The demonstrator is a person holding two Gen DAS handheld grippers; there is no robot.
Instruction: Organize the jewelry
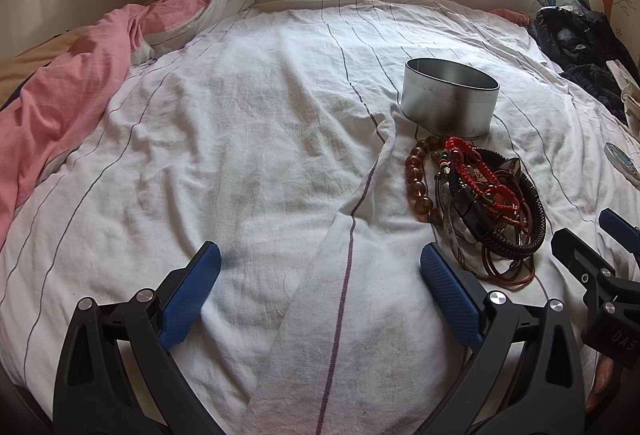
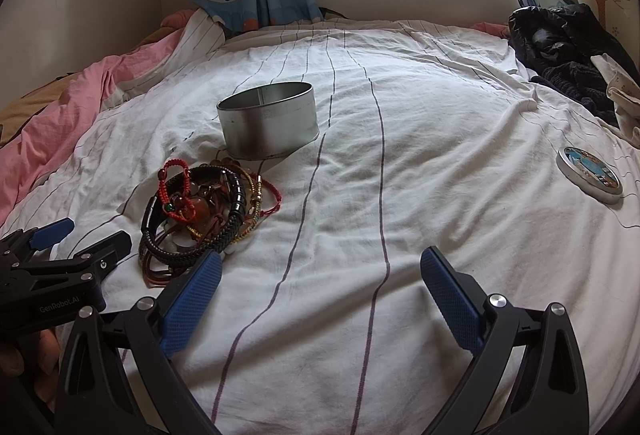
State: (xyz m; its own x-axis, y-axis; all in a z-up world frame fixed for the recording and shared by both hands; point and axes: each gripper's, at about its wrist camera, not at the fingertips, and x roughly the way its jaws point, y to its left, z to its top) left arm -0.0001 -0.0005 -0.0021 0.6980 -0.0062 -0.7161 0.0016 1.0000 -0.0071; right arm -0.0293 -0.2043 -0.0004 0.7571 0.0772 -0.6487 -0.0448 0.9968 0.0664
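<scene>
Hovering low over the bed [image 1: 240,155], the left gripper [image 1: 320,283] is spread wide and grips nothing; its right finger [image 1: 450,293] sits just beside the tangled pile of bracelets [image 1: 480,195]. The right gripper [image 2: 320,287] is equally wide and empty, the pile just ahead of its left finger [image 2: 192,299]. Beyond the pile stands the open metal tin [image 2: 268,123]; its lid [image 2: 590,173] lies far to the right.

White "GenRobot.AI" lettering printed along the black body of the left gripper [image 2: 68,241], seen from the right wrist. White letters "DAS" on the black body of the right gripper [image 1: 596,239], cut off at the frame edge.
</scene>
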